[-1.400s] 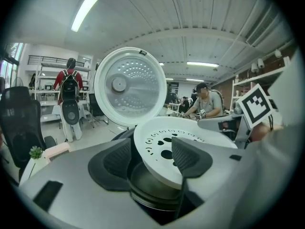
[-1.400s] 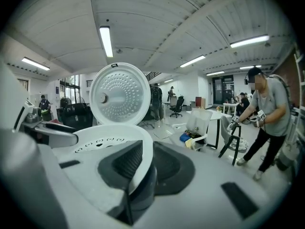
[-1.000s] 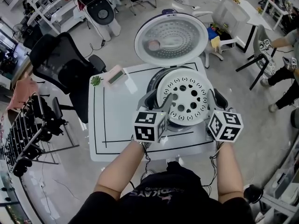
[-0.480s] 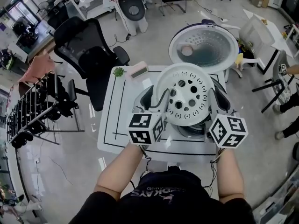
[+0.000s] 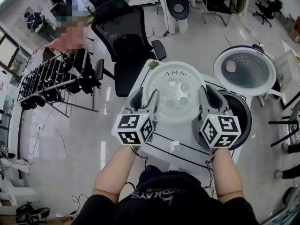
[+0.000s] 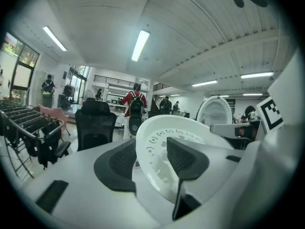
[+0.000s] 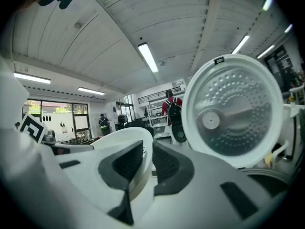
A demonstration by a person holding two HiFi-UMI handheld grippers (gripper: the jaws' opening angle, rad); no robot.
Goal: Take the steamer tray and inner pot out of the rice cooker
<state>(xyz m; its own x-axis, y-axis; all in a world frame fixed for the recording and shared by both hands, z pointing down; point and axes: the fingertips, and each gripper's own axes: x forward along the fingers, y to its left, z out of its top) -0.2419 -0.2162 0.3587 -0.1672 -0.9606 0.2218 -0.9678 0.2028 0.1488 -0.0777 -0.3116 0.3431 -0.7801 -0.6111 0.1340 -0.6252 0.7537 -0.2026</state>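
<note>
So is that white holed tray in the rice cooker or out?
Out. The left gripper and right gripper clamp the steamer tray by its rim above the table, beside the open rice cooker.

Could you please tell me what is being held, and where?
The left gripper and right gripper hold the steamer tray by opposite sides of its rim.
</note>
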